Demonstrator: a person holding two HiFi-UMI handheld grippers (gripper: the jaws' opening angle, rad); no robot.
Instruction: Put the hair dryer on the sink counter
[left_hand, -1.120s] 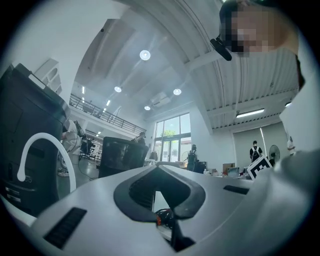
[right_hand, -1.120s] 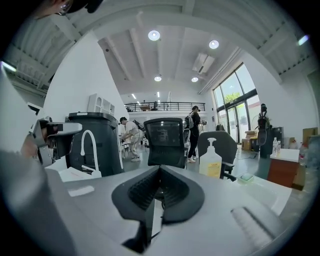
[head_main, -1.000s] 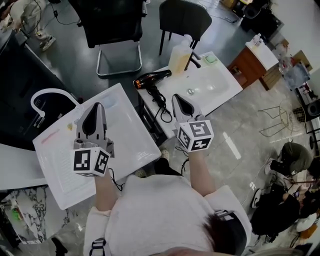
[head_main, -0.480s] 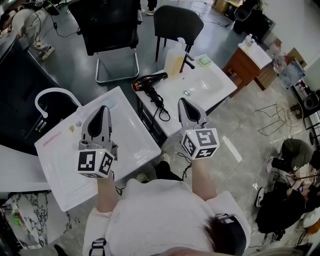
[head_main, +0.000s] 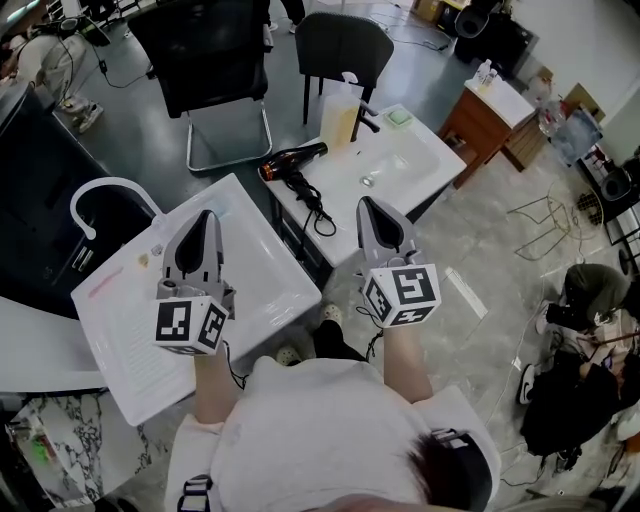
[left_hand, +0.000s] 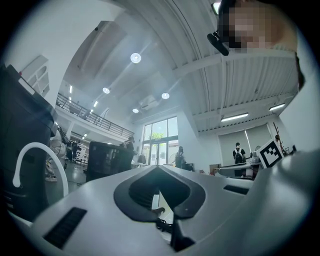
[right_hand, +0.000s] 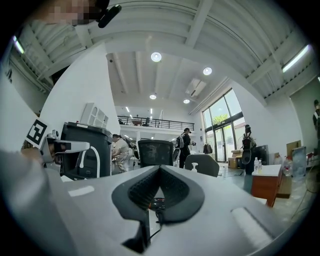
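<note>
Hair dryer (head_main: 295, 160): glossy black barrel with a copper-coloured ring at the nozzle end. It lies on its side at the far left corner of the sink counter (head_main: 350, 195). Its black cord trails in loops toward the near edge. The counter is a smooth white rectangular slab with a shallow rounded basin.

Left gripper (head_main: 205, 218): matt grey tapered shell. Its ribbed dark pads are pressed together with nothing between them. It hangs over a 2nd white slab (head_main: 270, 270) at near left, which carries a thin curved white faucet (head_main: 110, 181).

Right gripper (head_main: 368, 205): same build, jaws fully together and holding nothing. It sits over the near edge of the sink counter, apart from the dryer.

Each gripper carries a white cube with black square markers at its rear (left cube (head_main: 187, 322), right cube (head_main: 402, 293)).

On the far side of the counter stand a translucent yellowish jug (head_main: 338, 115) and a small green pad (head_main: 400, 117).
</note>
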